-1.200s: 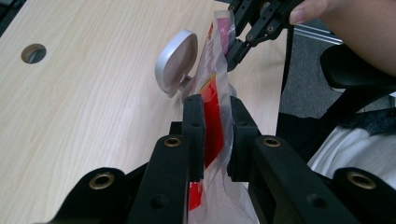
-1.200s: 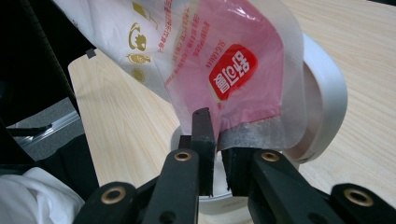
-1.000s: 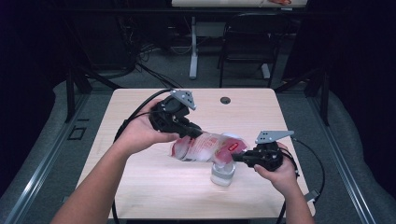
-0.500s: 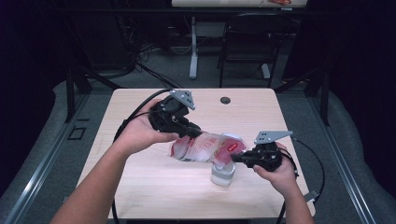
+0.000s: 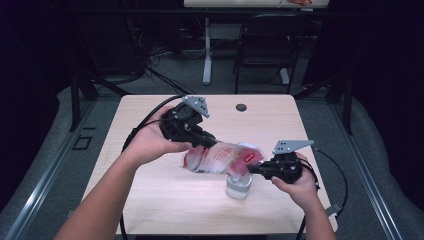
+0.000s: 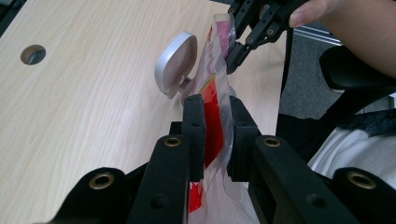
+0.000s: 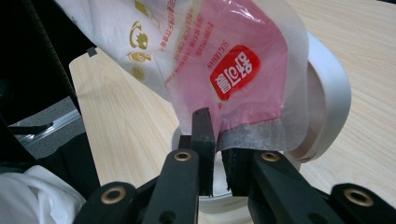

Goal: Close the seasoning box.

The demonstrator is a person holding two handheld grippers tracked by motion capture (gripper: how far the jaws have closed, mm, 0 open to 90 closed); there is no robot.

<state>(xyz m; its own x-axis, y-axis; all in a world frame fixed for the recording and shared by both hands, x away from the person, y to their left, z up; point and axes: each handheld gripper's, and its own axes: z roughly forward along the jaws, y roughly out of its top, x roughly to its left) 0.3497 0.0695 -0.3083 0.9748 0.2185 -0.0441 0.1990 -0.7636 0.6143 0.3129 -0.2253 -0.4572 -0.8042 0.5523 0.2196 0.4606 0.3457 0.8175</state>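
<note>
Room: dark all around, with a pale wooden table (image 5: 150, 200) in the middle and a small round hole (image 5: 241, 107) near its far edge.

Thing I work on: a see-through plastic bag with red and pink print (image 5: 220, 157). I hold it up in the air, just over a small clear jar with a grey flip lid (image 5: 238, 184).

Left gripper (image 5: 202, 141): its two black jaws are pressed together on one end of the bag.

Right gripper (image 5: 253, 169): its jaws pinch the dark strip at the other end of the bag.

Which way the bag lies: its long side runs across the table from my left gripper to my right one. The right end dips down toward the jar.

Step now: I think I am lining the bag's end up with the jar's open mouth.

Next move: I would tip the left end higher so things slide down. I cannot tell if the bag's end is open yet.
</note>
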